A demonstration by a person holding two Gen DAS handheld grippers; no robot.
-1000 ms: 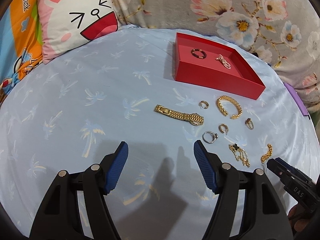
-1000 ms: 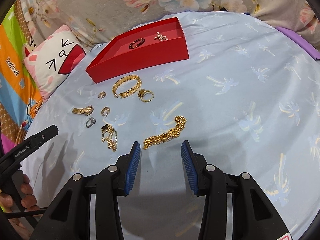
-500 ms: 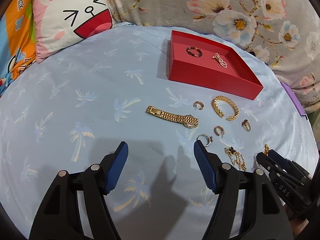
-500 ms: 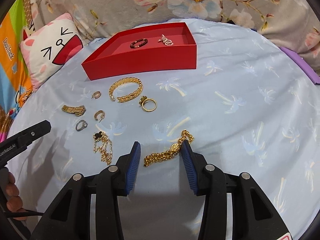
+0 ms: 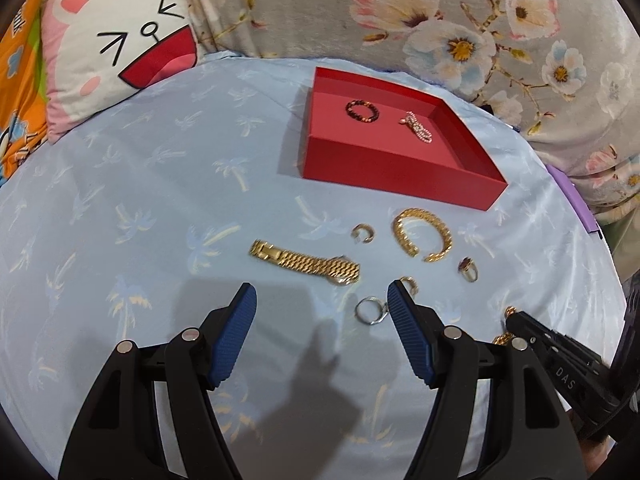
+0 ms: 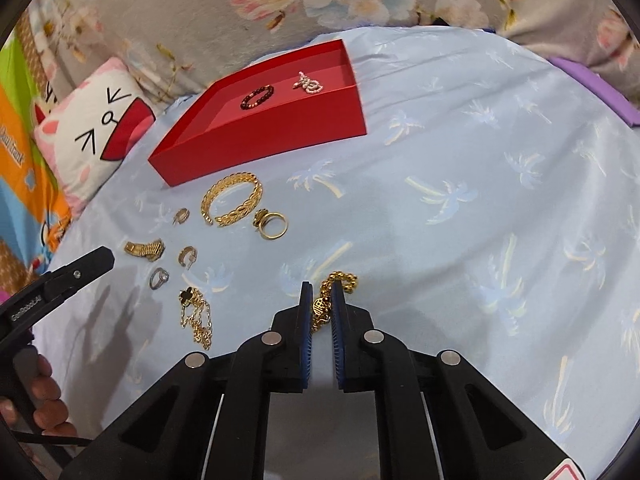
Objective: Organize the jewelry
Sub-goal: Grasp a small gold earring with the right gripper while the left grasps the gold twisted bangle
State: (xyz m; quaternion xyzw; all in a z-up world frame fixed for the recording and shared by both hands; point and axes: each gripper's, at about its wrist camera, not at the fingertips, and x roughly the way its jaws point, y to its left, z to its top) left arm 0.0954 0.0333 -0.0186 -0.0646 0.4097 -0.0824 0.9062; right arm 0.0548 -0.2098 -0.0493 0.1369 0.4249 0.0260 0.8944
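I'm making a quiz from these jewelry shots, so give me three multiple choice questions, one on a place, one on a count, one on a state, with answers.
1. Where does the gold watch lie?
A. in the red tray
B. on the blue sheet
C. on the pillow

2. How many pieces lie in the red tray?
A. two
B. four
C. none

3. How does the left gripper stand?
A. clamped on the watch
B. gripping a ring
C. open, holding nothing

Answers:
1 B: it rests on the blue sheet, in front of the tray.
2 A: only a dark bead ring and a pearl piece are inside.
3 C: its fingers stand wide apart over bare sheet.
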